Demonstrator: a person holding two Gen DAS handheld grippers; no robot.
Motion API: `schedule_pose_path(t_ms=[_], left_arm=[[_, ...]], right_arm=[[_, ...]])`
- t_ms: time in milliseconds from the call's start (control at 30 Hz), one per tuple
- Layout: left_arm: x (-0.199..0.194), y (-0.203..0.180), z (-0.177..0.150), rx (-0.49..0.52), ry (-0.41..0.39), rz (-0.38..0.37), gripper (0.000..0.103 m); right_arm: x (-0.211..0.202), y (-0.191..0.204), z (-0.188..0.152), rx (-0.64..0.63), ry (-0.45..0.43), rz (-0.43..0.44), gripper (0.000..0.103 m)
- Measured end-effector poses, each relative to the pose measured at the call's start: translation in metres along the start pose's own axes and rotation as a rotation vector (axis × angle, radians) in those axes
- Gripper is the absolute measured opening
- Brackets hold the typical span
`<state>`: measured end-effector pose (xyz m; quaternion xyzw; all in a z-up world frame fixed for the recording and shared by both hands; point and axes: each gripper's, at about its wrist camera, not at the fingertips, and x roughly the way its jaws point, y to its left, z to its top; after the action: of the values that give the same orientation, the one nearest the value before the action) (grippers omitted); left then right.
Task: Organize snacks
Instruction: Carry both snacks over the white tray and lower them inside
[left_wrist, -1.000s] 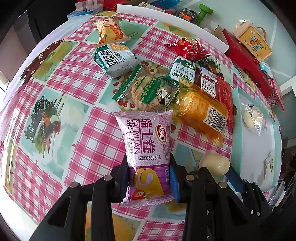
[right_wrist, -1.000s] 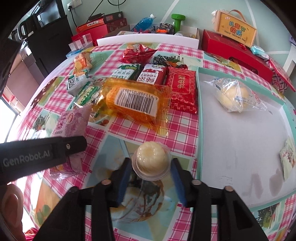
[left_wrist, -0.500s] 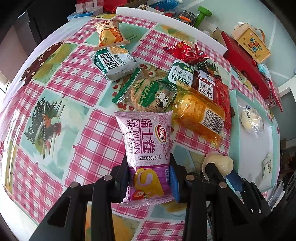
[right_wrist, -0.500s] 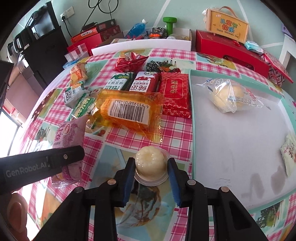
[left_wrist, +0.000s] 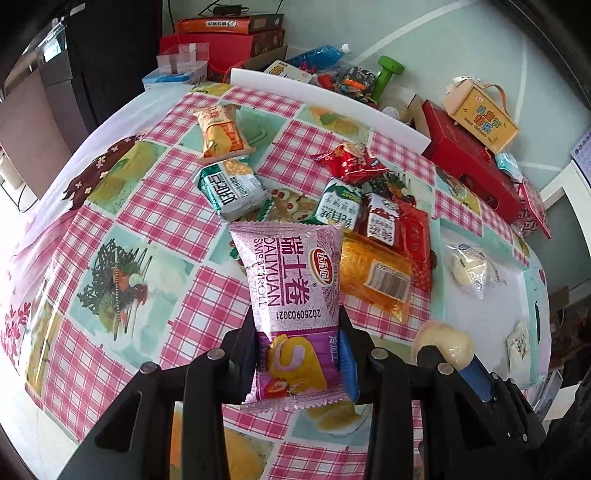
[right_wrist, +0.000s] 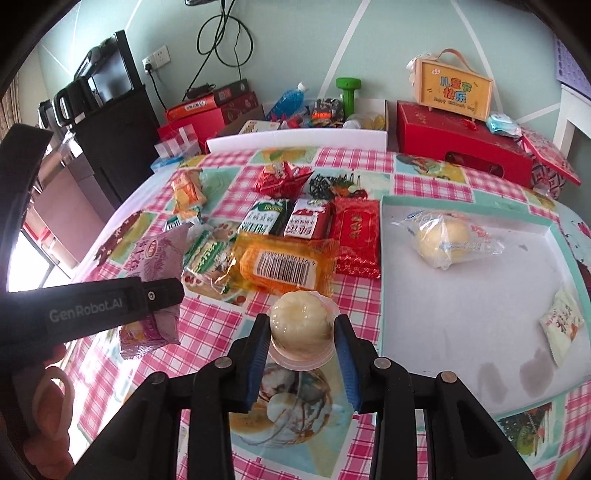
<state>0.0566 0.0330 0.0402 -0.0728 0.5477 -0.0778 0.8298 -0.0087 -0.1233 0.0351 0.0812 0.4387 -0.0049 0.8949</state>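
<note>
A: Nearest first. What has the left claw (left_wrist: 299, 347) got?

B: It is clamped on the lower half of a purple Swiss roll packet (left_wrist: 291, 295), which stands up from the pads and is clear of the tabletop (left_wrist: 155, 206).

A: And the right claw (right_wrist: 301, 334)?

B: Its blue pads (right_wrist: 258, 347) pinch a pale jelly cup (right_wrist: 299, 325) by the sides, dome upward, held above the checked cloth. Its jaws have just been closing, and the cup sits between them.

A: What lies just past it?

B: An orange wrapped cake with a barcode (right_wrist: 284, 262) lies flat on the cloth. Behind it, side by side, are a green carton (right_wrist: 266, 218), a red carton (right_wrist: 308, 219) and a red foil packet (right_wrist: 356, 236).

A: To the right of those?

B: A white tray with a teal rim (right_wrist: 461, 314). Inside lie a wrapped round bun (right_wrist: 443, 236) near the far end and a small white sachet (right_wrist: 561, 321) by the right wall, well apart.

A: Farther back?

B: A red crinkled packet (right_wrist: 282, 179) and an orange packet (right_wrist: 188, 190) lie toward the far edge. Beyond the tabletop sit red boxes (right_wrist: 461, 147), a yellow gift box with a handle (right_wrist: 452, 86) and a green dumbbell (right_wrist: 347, 92).
</note>
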Motion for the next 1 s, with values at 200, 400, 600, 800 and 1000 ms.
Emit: schedule_pose_path(t_ms=[200, 400, 600, 800, 1000], left_arm=[[-0.007, -0.043, -0.005, 0.107, -0.028, -0.075, 0.039], [-0.005, -0.097, -0.015, 0.22, -0.022, -0.151, 0.039], [0.001, -0.154, -0.031, 0.37, -0.044, -0.195, 0.039], [0.029, -0.188, -0.05, 0.487, -0.004, -0.191, 0.039], [0.051, -0.201, -0.059, 0.53, 0.012, -0.194, 0.039]], right_arm=[[-0.02, -0.048, 0.007, 0.111, -0.052, -0.077, 0.038], [-0.034, -0.117, 0.002, 0.273, -0.065, -0.217, 0.038], [-0.049, -0.171, -0.009, 0.388, -0.066, -0.335, 0.038], [-0.053, -0.198, -0.017, 0.457, -0.054, -0.361, 0.038], [-0.044, -0.197, -0.019, 0.449, -0.025, -0.344, 0.039]])
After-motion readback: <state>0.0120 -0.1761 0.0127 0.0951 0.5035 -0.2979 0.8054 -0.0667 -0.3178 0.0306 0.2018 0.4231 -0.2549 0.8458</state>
